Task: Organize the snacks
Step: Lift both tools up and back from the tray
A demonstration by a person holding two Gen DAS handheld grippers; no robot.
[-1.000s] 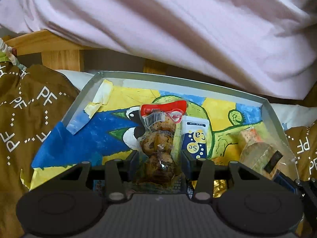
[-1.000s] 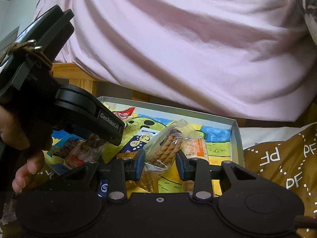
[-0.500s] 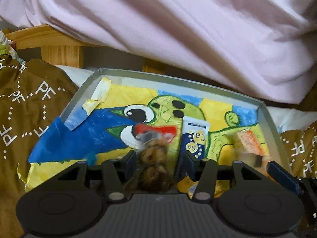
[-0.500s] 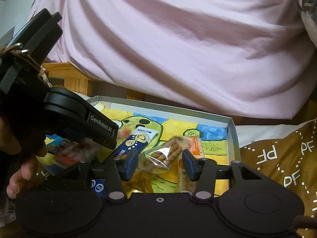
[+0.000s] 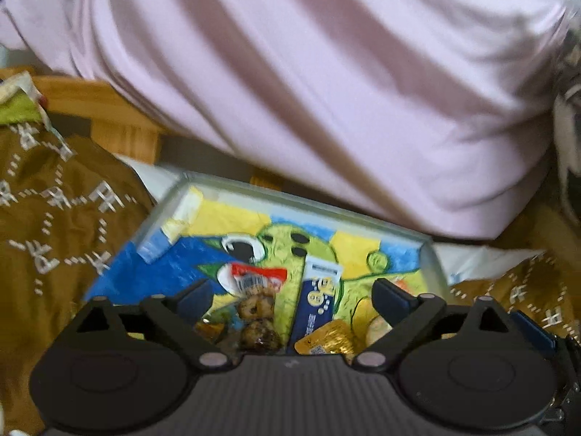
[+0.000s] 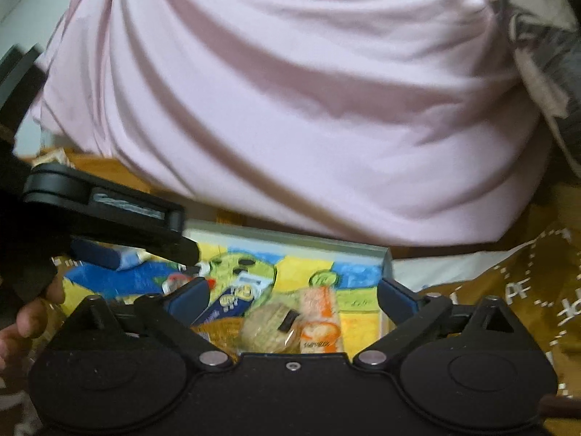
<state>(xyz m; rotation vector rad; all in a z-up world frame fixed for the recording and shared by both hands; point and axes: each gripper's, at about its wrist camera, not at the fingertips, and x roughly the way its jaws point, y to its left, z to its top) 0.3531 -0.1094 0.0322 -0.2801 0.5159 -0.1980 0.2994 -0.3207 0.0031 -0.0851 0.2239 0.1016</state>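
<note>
Looking at snacks: I see a clear pack of brown balls with a red top (image 5: 256,303), a blue sachet (image 5: 317,303), and a gold-foil pack (image 5: 328,341) lying in the tray between my left fingers.
Biscuits: a clear bag of round biscuits (image 6: 270,328) lies touching an orange-and-white packet (image 6: 319,321), both on the tray floor.
Tray: a shallow grey box (image 5: 430,254) lined with a yellow, blue and green cartoon drawing.
Left gripper (image 5: 292,296): my jaws have just been opening and stand wide, gripping nothing; the pack lies free below.
Right gripper (image 6: 294,296): likewise just opened wide, clear of the biscuits.
Around: brown patterned cloth (image 5: 54,214), pink bedding (image 5: 308,83), wooden frame (image 5: 120,134).
</note>
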